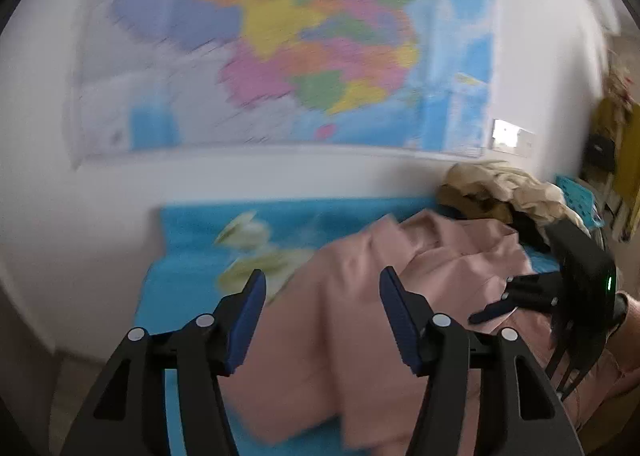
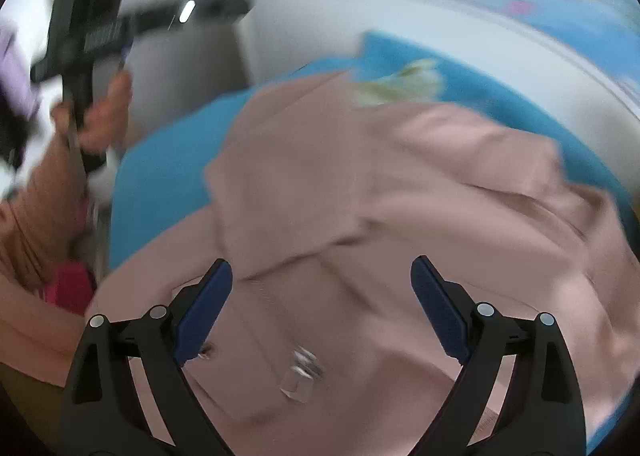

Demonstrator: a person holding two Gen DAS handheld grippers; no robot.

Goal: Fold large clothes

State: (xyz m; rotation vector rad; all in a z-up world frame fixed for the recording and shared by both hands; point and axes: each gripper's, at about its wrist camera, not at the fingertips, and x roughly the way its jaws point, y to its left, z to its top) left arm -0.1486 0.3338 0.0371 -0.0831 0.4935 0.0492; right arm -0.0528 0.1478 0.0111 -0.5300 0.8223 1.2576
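A large pink garment (image 1: pixel 360 320) lies crumpled on a blue bed sheet (image 1: pixel 188 288). It also shows in the right wrist view (image 2: pixel 400 195), with a zipper pull (image 2: pixel 306 366) near its front. My left gripper (image 1: pixel 322 284) is open and empty, raised above the garment's left part. My right gripper (image 2: pixel 322 276) is open and empty, just above the garment's front. The right gripper also shows in the left wrist view (image 1: pixel 492 314), low over the garment's right side. The left gripper shows raised at the upper left of the right wrist view (image 2: pixel 128 43). Both views are blurred.
A coloured wall map (image 1: pixel 288 43) hangs behind the bed. A pile of beige clothes (image 1: pixel 500 195) lies at the bed's far right. A yellow object (image 1: pixel 624 135) stands at the right edge. The blue sheet (image 2: pixel 160 183) has a pale floral print (image 2: pixel 400 87).
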